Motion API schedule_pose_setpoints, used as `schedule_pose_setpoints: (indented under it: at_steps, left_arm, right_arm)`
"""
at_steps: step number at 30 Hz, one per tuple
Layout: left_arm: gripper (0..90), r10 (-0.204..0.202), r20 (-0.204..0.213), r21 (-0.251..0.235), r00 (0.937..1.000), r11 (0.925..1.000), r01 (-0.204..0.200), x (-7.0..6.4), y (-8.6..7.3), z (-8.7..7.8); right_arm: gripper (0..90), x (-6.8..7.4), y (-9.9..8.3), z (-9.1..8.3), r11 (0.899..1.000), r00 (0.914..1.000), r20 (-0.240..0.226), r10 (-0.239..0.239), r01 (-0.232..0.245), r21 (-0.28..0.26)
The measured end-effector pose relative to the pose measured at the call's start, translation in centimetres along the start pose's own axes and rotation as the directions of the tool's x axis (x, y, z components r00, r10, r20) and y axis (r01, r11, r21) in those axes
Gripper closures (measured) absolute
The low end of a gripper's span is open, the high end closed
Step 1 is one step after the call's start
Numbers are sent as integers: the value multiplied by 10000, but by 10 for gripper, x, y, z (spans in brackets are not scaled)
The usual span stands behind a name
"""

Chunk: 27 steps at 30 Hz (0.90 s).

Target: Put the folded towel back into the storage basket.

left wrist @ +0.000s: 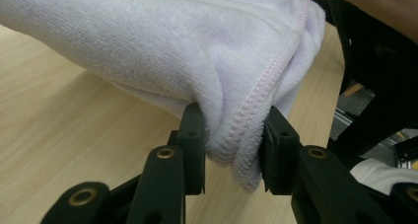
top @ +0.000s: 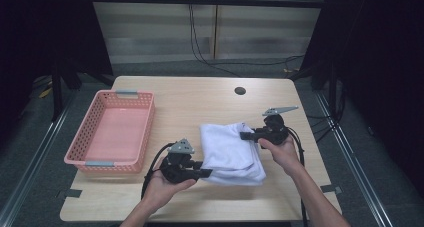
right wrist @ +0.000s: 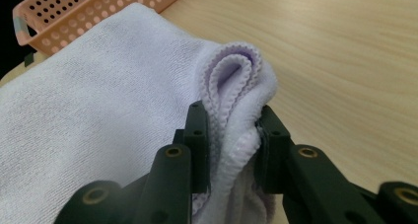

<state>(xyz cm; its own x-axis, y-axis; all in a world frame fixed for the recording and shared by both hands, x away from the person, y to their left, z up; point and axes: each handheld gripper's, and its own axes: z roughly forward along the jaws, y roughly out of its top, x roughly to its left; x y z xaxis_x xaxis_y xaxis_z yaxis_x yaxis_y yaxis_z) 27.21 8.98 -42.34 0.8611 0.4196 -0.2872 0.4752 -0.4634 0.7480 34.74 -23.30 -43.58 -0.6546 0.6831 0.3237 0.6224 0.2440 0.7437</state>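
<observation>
A folded white towel (top: 231, 152) lies in the middle of the wooden table (top: 200, 97). My left gripper (top: 206, 173) is at the towel's near left corner, shut on its stitched hem (left wrist: 246, 130). My right gripper (top: 245, 135) is at the far right corner, shut on a bunched fold of the towel (right wrist: 231, 105). In the left gripper view the towel (left wrist: 162, 41) hangs raised off the tabletop beyond the jaws. In the right gripper view the towel (right wrist: 93, 110) spreads to the left of the jaws.
An empty pink plastic basket (top: 142, 132) stands at the table's left side, its corner also in the right gripper view (right wrist: 88, 7). A round cable hole (top: 240, 91) sits near the far edge. Bare tabletop surrounds the towel.
</observation>
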Motion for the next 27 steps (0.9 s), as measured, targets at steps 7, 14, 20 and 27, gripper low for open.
schedule_pose_setpoints:
  at_steps: [7, 14, 20, 27]
  left_arm:
    - [674, 130, -20, -348, 9999, 9993, -130, 1, 20, -10]
    - [674, 200, -78, -563, 9998, 9982, -204, 4, 36, -16]
    - [673, 238, -114, -743, 9997, 9969, -246, 8, 43, -24]
    - [675, -8, -297, -944, 9996, 9955, -20, 18, 40, -35]
  right_arm:
    - [721, -1, 19, -10, 9994, 10000, 10, -28, 29, -346]
    - [721, -2, 38, -18, 9986, 9999, 97, -122, 127, -523]
    - [722, -3, 51, -19, 9976, 9998, 20, -218, 219, -656]
    - [721, 0, 63, -11, 9974, 9996, -156, -232, 221, -691]
